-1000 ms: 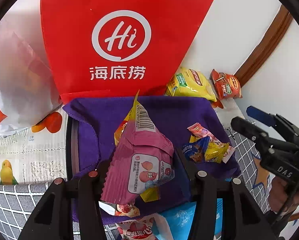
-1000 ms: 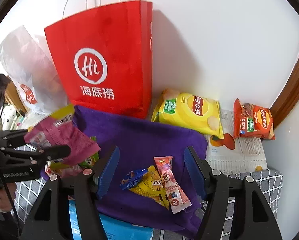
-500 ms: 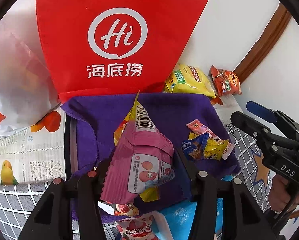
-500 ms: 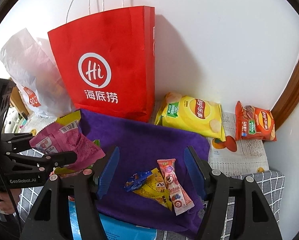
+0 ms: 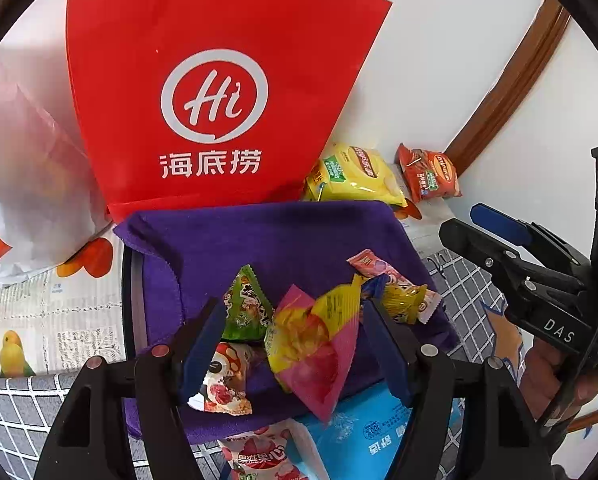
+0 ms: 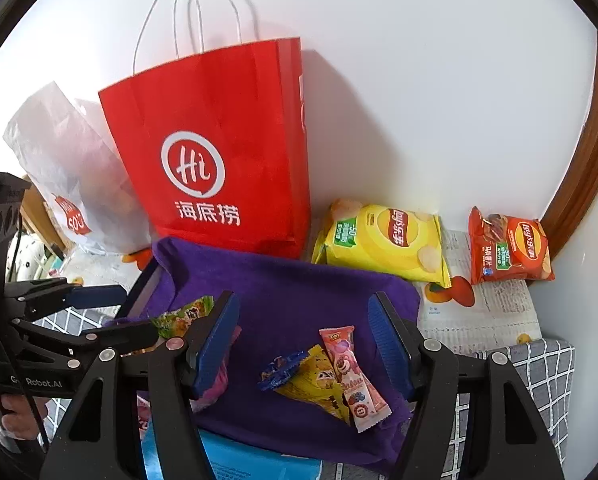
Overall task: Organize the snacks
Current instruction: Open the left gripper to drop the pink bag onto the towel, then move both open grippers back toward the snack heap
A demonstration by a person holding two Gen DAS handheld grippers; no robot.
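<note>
So my left gripper [image 5: 295,344] had just spread its fingers, leaving the pink-and-yellow snack pack [image 5: 315,344] loose between them on the purple towel's [image 5: 259,240] near edge. Right gripper [image 6: 303,344] hung open above the small wrappers [image 6: 331,376].

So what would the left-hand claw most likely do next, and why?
Probably lift away and back off. The left gripper has just been opening, and the pink and yellow packet now lies loose on the purple cloth between its fingers, untouched by the pads. With that drop done, it could go for another snack, perhaps the yellow chip bag by the wall.
</note>
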